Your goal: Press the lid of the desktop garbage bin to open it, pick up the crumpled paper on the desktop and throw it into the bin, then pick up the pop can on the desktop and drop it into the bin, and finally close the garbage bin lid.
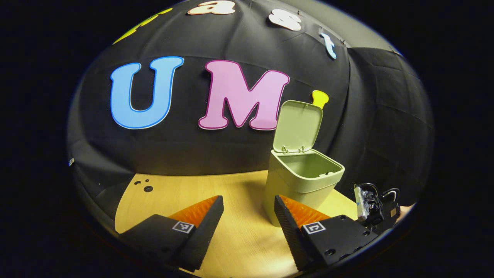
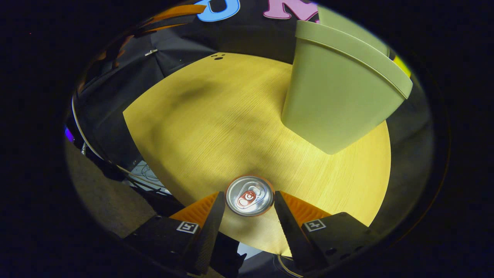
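In the right gripper view I look straight down on my pop can (image 2: 249,195), so its body is hidden under its top; it stands upright, long axis vertical, at 6 o'clock on the wooden table (image 2: 216,123). My right gripper (image 2: 249,206) brackets it, both fingers at its rim; whether they press, I cannot tell. The bin (image 2: 335,96) looms at 2 o'clock. In the left gripper view my left gripper (image 1: 249,214) is spread wide, holding nothing. The bin (image 1: 299,181) stands at 4 o'clock, its lid (image 1: 298,125) raised upright; its inside is hard to make out. The other gripper (image 1: 376,208) is cut off at the edge.
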`<move>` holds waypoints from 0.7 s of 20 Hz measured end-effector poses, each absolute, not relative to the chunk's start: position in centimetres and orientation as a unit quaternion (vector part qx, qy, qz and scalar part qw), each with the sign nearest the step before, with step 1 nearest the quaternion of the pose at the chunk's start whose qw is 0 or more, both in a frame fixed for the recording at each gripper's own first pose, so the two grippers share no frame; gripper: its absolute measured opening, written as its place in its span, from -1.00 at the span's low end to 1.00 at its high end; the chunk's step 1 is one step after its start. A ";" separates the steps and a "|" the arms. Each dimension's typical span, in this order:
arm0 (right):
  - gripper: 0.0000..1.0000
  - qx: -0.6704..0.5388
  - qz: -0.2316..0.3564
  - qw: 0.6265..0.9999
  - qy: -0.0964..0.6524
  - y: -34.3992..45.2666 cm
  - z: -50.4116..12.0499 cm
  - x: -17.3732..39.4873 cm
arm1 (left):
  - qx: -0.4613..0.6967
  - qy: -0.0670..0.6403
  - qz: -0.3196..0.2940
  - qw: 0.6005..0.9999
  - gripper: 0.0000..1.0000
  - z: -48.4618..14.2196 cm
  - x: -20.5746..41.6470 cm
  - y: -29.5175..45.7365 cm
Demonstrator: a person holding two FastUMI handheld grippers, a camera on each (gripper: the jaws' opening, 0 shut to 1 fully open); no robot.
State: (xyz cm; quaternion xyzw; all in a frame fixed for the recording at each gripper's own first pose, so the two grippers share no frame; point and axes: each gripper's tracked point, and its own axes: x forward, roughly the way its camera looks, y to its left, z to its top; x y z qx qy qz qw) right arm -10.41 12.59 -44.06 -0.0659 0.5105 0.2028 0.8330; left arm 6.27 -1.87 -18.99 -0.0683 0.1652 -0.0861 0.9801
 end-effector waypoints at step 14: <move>0.65 0.014 0.171 0.854 0.491 11.3 -41.1 -8.3 | -0.066 0.173 -0.091 0.978 0.74 -19.6 6.7 -2.2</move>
